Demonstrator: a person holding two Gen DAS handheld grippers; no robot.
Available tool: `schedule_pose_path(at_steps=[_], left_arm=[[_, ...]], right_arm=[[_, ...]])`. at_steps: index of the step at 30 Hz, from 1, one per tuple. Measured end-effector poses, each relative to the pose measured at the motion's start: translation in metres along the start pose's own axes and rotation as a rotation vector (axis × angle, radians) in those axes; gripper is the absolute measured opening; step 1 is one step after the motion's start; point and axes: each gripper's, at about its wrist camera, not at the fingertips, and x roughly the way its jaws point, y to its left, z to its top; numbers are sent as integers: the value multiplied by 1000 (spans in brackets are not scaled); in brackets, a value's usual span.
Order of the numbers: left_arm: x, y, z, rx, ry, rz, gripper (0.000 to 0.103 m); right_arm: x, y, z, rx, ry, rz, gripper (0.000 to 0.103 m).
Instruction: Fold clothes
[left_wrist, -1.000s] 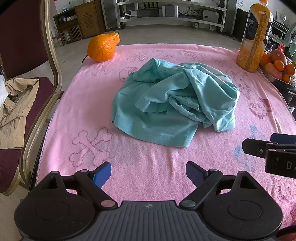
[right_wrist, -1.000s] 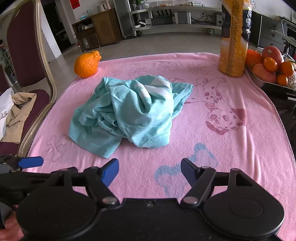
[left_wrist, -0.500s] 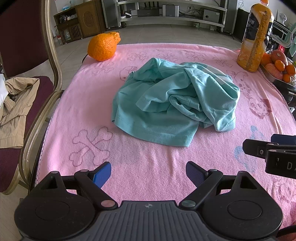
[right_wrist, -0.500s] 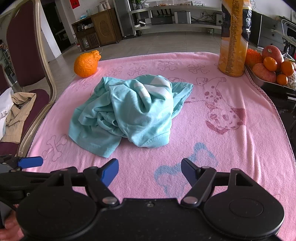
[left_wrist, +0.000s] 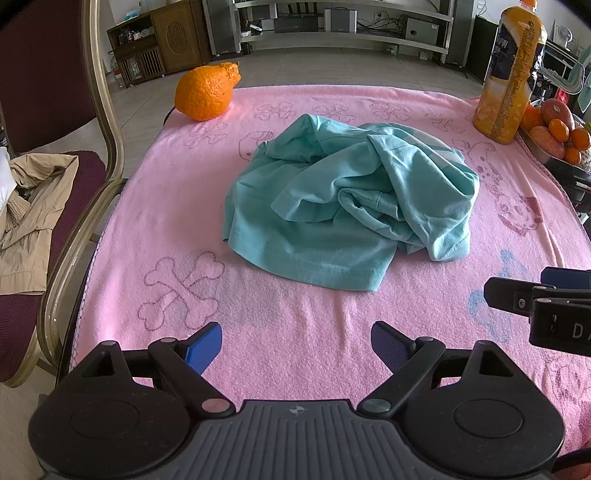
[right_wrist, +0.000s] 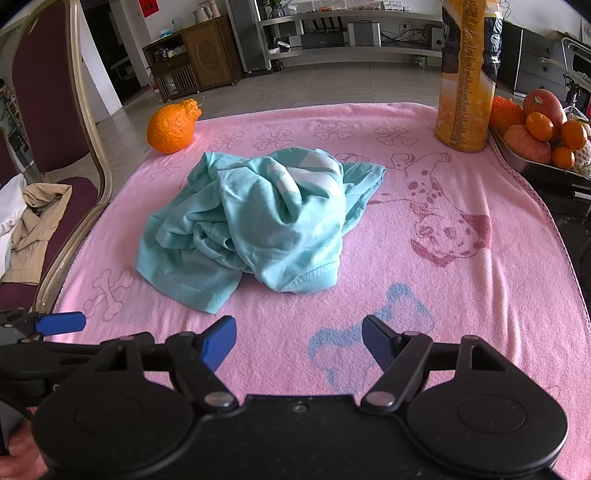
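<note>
Left wrist view: pink towel (left_wrist: 332, 350) is covering the table as a soft working surface. Teal garment (left_wrist: 343, 206) is lying crumpled mid-towel, not folded (hem facing the grippers). Left gripper (left_wrist: 295, 341) and right gripper (right_wrist: 299, 341) are hovering at the near edge, fingers spread apart, holding nothing.

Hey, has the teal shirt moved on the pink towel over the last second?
No. The teal shirt lies crumpled in the same spot, its near hem just as far from the bone print on the pink towel.
</note>
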Motion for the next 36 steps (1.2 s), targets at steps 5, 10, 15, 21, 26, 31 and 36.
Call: schedule_pose_path(at_steps=[5, 10, 15, 21, 26, 31, 36], left_arm=[[1, -1, 0, 3, 2, -2, 89], [0, 1, 1, 3, 2, -2, 89], [-9, 22, 10, -57, -38, 0, 89], [-21, 53, 23, -151, -96, 8, 81], [-25, 74, 31, -213, -122, 10, 75], [-12, 78, 30, -215, -71, 3, 75], [-8, 80, 24, -204, -47, -1, 75]], right_arm=[[0, 0, 0, -2, 1, -1, 75], [0, 0, -1, 1, -1, -1, 75], [-8, -5, 1, 37, -50, 25, 75], [-24, -20, 20, 164, -97, 136, 75], [-36, -8, 64, 153, -108, 171, 75], [0, 18, 106, 78, -45, 131, 75], [63, 55, 116, -113, 18, 38, 75]])
